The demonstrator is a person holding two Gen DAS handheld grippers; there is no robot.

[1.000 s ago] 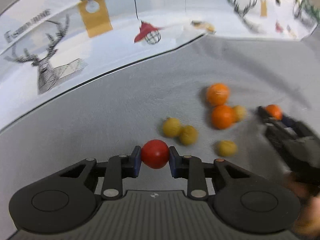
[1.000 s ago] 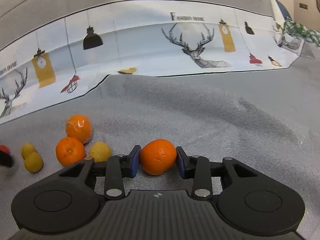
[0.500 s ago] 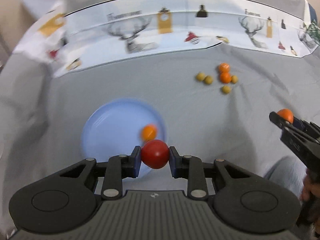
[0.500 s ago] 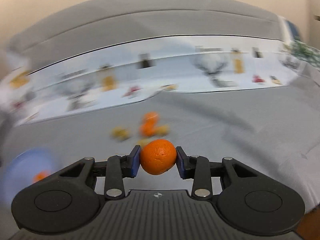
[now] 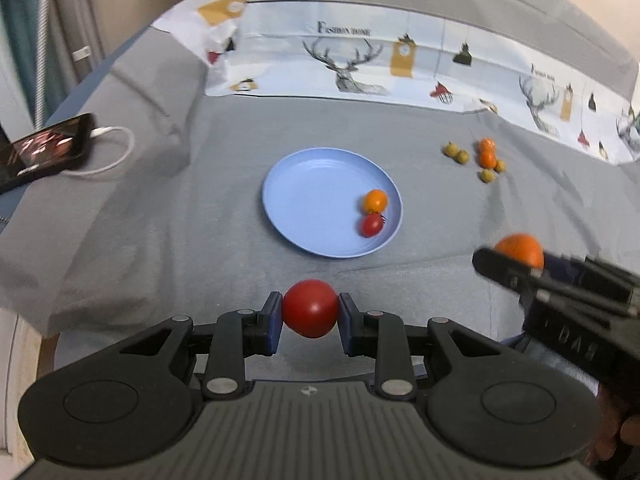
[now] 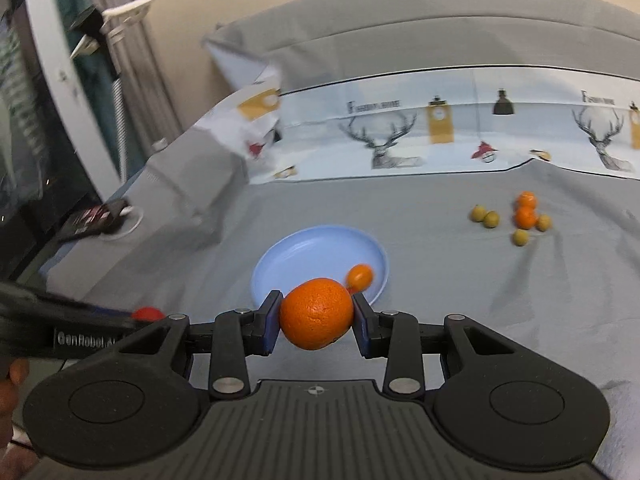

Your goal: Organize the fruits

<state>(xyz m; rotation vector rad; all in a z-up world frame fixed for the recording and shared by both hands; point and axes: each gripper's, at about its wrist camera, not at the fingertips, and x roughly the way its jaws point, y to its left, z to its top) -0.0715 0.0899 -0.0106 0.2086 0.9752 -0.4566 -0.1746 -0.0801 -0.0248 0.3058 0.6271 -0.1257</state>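
Grey bedspread (image 5: 168, 208) covers a bed; a white printed cloth (image 5: 360, 64) with deer and lamp motifs runs across its far side, with grey pillows behind. At the left edge lies a phone (image 5: 44, 152), screen lit, with a white cable (image 5: 116, 148) plugged in.

Blue plate (image 5: 304, 196) sits mid-bed. On its right side: a small orange fruit (image 5: 375, 200) and a red tomato (image 5: 371, 225), touching each other, near the rim. From the right wrist view the plate (image 6: 304, 256) shows partly behind the held fruit.

Loose fruit pile (image 5: 478, 156) lies well right of the plate, close to the printed cloth: two oranges stacked close, four small yellow-green fruits around them, two of these off to the left as a pair. Same cluster in the right view (image 6: 516, 218).

Left claw (image 5: 310, 309): narrowly closed, pads pressed on both sides of a red tomato (image 5: 310, 308). It hangs above the near edge of the bed, short of the plate.

Right claw (image 6: 316, 314): closed on an orange (image 6: 316, 314), pads tight against its sides. In the left view this claw (image 5: 516, 258) shows at the right, blurred, orange (image 5: 520, 248) at its tip, to the right of the plate and apart from it.

A hand (image 6: 10, 384) shows at the lower left edge of the right view.
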